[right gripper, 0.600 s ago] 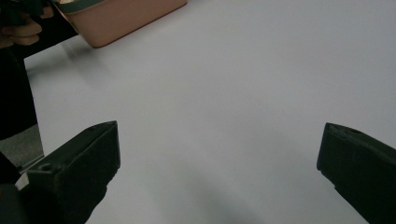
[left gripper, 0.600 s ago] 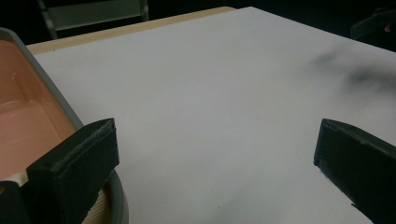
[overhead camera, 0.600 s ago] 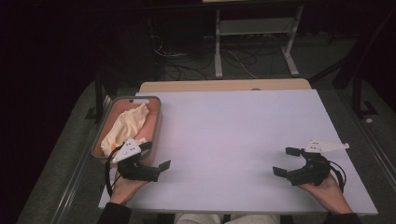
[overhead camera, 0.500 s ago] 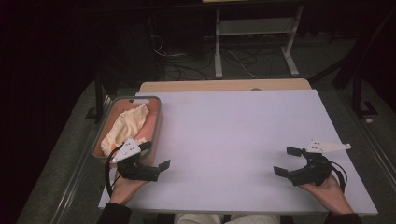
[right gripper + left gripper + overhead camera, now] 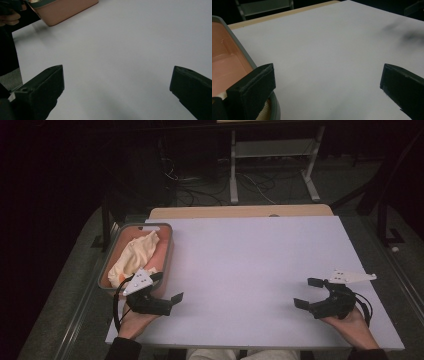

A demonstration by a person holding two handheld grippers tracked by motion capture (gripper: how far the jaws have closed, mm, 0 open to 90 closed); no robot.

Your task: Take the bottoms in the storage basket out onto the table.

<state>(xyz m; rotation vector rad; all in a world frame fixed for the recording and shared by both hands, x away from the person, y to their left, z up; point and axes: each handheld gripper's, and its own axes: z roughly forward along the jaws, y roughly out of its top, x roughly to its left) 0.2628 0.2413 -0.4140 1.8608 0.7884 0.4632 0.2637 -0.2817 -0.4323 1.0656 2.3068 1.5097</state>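
A pink tray with a grey rim (image 5: 168, 251) stands at the left side of the white table (image 5: 250, 260), and a cream cloth (image 5: 135, 256) lies crumpled in it. My left gripper (image 5: 168, 286) rests at the tray's near right corner, open, pointing right across the table. In the left gripper view the left gripper (image 5: 328, 75) has one jaw over the tray's rim (image 5: 242, 51) and nothing between the jaws. My right gripper (image 5: 307, 292) lies near the table's front right, open and empty, facing left. The right gripper view shows the right gripper (image 5: 117, 77) over bare table, with the tray (image 5: 67, 10) far off.
A wooden strip (image 5: 240, 212) runs along the table's far edge. Beyond it on the dark floor are a metal stand (image 5: 272, 155) and cables (image 5: 200, 185). The other hand (image 5: 10, 17) shows at the top left of the right gripper view.
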